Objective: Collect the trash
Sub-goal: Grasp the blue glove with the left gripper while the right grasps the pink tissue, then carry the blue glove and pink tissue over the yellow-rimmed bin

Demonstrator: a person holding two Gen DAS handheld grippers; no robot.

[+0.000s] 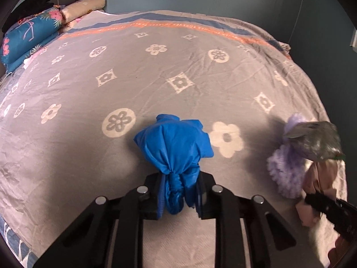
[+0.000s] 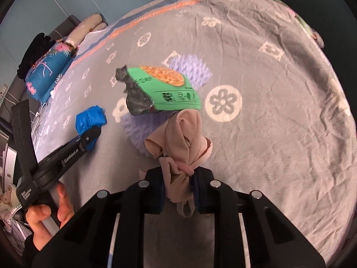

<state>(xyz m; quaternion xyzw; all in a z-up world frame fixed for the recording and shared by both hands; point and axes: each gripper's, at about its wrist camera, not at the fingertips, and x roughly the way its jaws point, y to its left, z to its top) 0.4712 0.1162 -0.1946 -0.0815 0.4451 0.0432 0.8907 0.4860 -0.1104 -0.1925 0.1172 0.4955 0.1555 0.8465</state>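
The blue bundle (image 1: 173, 147), a knotted wad of thin blue sheet, sits at 6 o'clock in the left wrist view, its knot clamped between the pressed-in fingers of the left gripper (image 1: 178, 195); its loose body fans out ahead over the bedspread (image 1: 133, 71). In the right wrist view the same bundle (image 2: 90, 118) shows at 9 o'clock, at the tip of the left gripper (image 2: 90, 137), whose handle a bare hand (image 2: 48, 212) grips at 8 o'clock.

The beige cloth (image 2: 180, 138), knotted low, sits at 6 o'clock in the right wrist view, its knot pinched between the closed-in fingers of the right gripper (image 2: 178, 189). Just beyond it, toward 12 o'clock, a green snack packet (image 2: 169, 84) with a crumpled silvery inside appears to perch on the cloth's top. A fluffy lilac item (image 2: 191, 69) lies on the bedspread (image 2: 279, 122) behind and below the packet. In the left wrist view these cluster at 3 o'clock: the packet (image 1: 316, 140) silver side out, the lilac fluff (image 1: 285, 169), the beige cloth (image 1: 321, 174), and the right gripper's black fingers (image 1: 328, 207).

At 10 o'clock a blue floral quilt (image 1: 29, 35) lies folded beside a beige pillow (image 1: 82, 9).
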